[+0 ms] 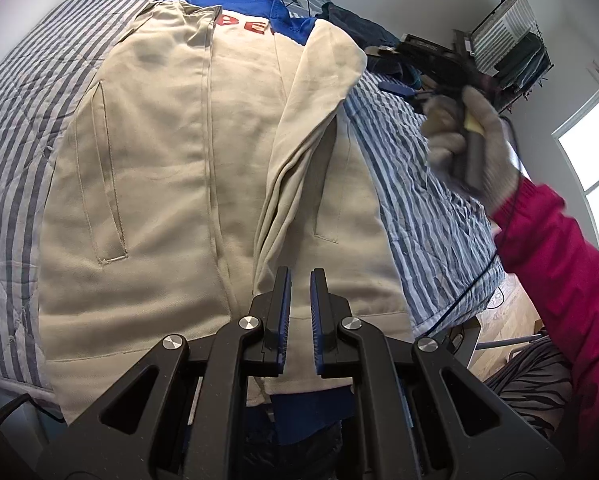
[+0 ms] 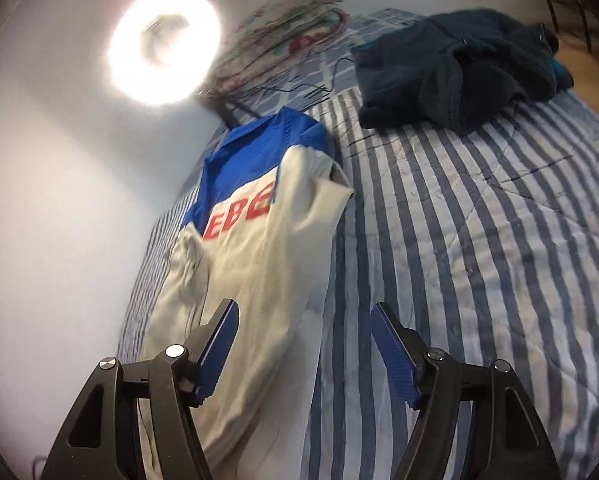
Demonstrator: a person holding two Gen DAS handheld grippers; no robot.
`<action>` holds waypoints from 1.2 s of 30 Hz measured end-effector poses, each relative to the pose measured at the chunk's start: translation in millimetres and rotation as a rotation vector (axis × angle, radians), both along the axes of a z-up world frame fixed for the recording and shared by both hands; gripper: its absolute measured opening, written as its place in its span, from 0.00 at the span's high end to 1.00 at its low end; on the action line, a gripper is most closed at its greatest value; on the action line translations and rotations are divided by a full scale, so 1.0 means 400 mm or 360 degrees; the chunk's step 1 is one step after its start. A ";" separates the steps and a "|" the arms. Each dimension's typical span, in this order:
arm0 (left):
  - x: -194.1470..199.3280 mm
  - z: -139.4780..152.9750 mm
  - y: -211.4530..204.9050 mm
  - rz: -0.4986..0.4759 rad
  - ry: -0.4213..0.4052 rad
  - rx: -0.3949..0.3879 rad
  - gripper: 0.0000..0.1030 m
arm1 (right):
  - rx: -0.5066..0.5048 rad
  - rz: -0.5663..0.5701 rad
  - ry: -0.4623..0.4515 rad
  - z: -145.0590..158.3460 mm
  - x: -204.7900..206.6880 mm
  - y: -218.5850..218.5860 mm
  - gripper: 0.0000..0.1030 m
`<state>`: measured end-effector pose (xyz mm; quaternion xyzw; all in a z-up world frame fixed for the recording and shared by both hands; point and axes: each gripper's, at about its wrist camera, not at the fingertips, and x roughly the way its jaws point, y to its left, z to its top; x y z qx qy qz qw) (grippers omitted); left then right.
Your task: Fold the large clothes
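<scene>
1. The beige and blue jacket (image 1: 203,168) lies flat on the striped bed (image 1: 19,120), its long axis running from the hem, nearest the person, away to the blue collar.
2. The left claw (image 1: 299,312) hovers over the hem, jaws nearly together with a narrow gap, gripping nothing; a folded-in sleeve (image 1: 299,152) lies straight ahead of it.
3. The right claw (image 2: 303,344) is wide open and empty, raised beside the jacket's right edge.
4. By my reading, the left claw is nearer the jacket.
5. A dark garment (image 2: 451,76) sits beyond the collar, well apart from the jacket.

Jacket (image 1: 179,152): beige, blue yoke, red lettering; flat on striped bedding, both sleeves folded inward over body.
</scene>
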<state>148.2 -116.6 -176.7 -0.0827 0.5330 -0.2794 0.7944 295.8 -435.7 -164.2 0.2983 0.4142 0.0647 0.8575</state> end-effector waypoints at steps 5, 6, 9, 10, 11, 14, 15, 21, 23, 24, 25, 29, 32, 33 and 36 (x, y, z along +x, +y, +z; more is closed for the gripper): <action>0.006 -0.002 0.003 0.0007 0.0011 -0.0005 0.94 | 0.0110 -0.0080 -0.0046 -0.036 0.074 -0.030 0.30; 0.008 -0.005 0.005 0.0011 0.0016 -0.0006 0.94 | 0.0141 -0.0088 -0.0060 -0.040 0.085 -0.033 0.30; 0.015 -0.013 0.010 0.0028 0.0038 -0.0009 0.94 | 0.0198 -0.0063 -0.0078 -0.050 0.121 -0.028 0.30; 0.017 -0.016 0.013 0.0034 0.0045 -0.0008 0.94 | 0.0210 -0.0043 -0.0078 -0.054 0.135 -0.023 0.30; 0.019 -0.017 0.016 0.0039 0.0047 -0.0007 0.94 | 0.0212 -0.0027 -0.0073 -0.060 0.145 -0.017 0.32; 0.018 -0.016 0.026 0.0049 0.0034 0.0004 0.94 | 0.0230 0.0075 -0.0052 -0.061 0.173 0.016 0.48; 0.019 -0.017 0.032 0.0056 0.0034 0.0005 0.94 | 0.0213 0.0107 -0.0053 -0.055 0.181 0.029 0.52; 0.013 -0.015 0.057 0.0078 0.0056 -0.0026 0.94 | 0.0044 0.0225 -0.0020 -0.029 0.231 0.128 0.90; 0.011 -0.011 0.061 0.0072 0.0048 -0.0033 0.94 | 0.0040 0.0219 -0.0018 -0.018 0.248 0.156 0.93; 0.009 -0.009 0.063 0.0070 0.0043 -0.0033 0.94 | 0.0016 0.0224 -0.0008 -0.009 0.264 0.176 0.95; 0.007 -0.008 0.065 0.0070 0.0041 -0.0036 0.94 | -0.0025 0.0239 0.0010 -0.001 0.282 0.200 0.96; 0.004 -0.006 0.072 0.0077 0.0046 -0.0047 0.94 | -0.0260 0.0337 0.0105 0.001 0.342 0.325 0.97; 0.004 -0.003 0.075 0.0083 0.0051 -0.0058 0.94 | -0.0404 0.0417 0.0200 -0.036 0.368 0.406 0.95; 0.003 0.000 0.075 0.0080 0.0050 -0.0064 0.94 | -0.0405 0.0446 0.0219 -0.045 0.369 0.418 0.85; -0.005 0.009 0.073 0.0063 0.0017 -0.0056 0.94 | -0.0263 0.0522 0.0181 -0.032 0.357 0.421 0.59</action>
